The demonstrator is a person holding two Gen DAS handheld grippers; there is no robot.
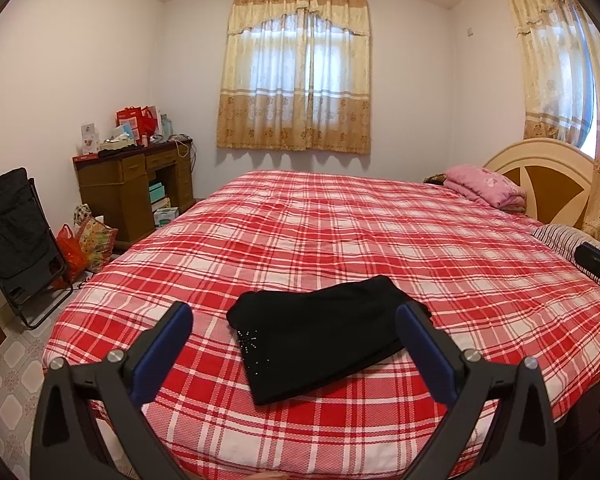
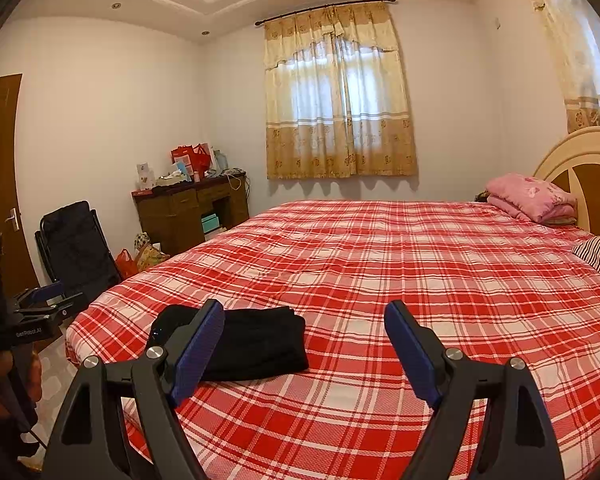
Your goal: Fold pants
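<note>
So the black pants (image 1: 320, 336) are folded into a neat rectangle, lying flat near the foot edge of the bed (image 1: 380, 232) on the red plaid cover. The left gripper (image 1: 294, 316) is above them with its blue fingers (image 1: 172, 344) spread wide, nothing pinched. The right gripper (image 2: 304, 316) is just off to the side of the pants, jaws wide apart too and empty. Pink blanket (image 1: 484, 188) sits up by the headboard.
</note>
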